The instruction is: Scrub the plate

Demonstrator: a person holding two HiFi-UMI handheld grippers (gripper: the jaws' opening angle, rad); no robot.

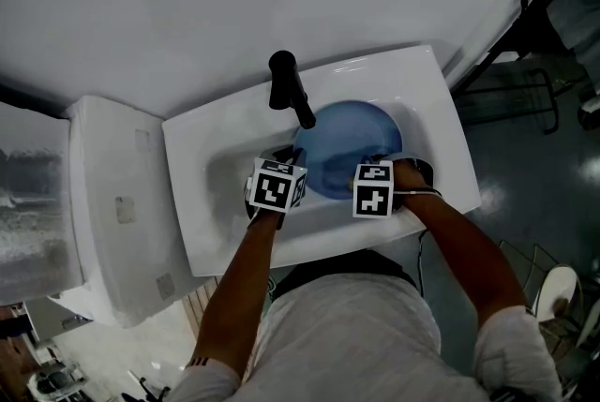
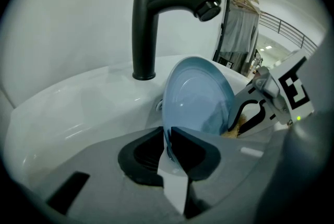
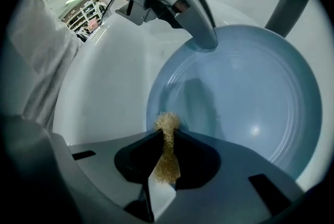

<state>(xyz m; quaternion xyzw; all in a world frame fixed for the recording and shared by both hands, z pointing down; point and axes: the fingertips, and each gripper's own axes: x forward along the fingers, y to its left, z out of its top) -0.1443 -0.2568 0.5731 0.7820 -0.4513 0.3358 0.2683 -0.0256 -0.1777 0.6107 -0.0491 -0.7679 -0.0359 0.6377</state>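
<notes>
Nearest the person, the left gripper [image 2: 168,137] has its jaws clamped on the near rim of a round, pale blue plastic plate [image 1: 352,145]. To its right, the right gripper [image 3: 167,134] pinches a tuft of golden, wiry scrubber [image 3: 167,157], whose frayed tip meets the plate's face. The plate stands tilted on edge inside the white rectangular sink [image 1: 441,110]. Beyond the plate, a matte black faucet [image 1: 286,86] reaches over it.

A white rectangular sink [image 1: 439,110] set against a white wall carries a black faucet [image 1: 284,83] on its back rim. A blue plate [image 1: 349,140] stands tilted in the basin, perhaps touching its bottom.
</notes>
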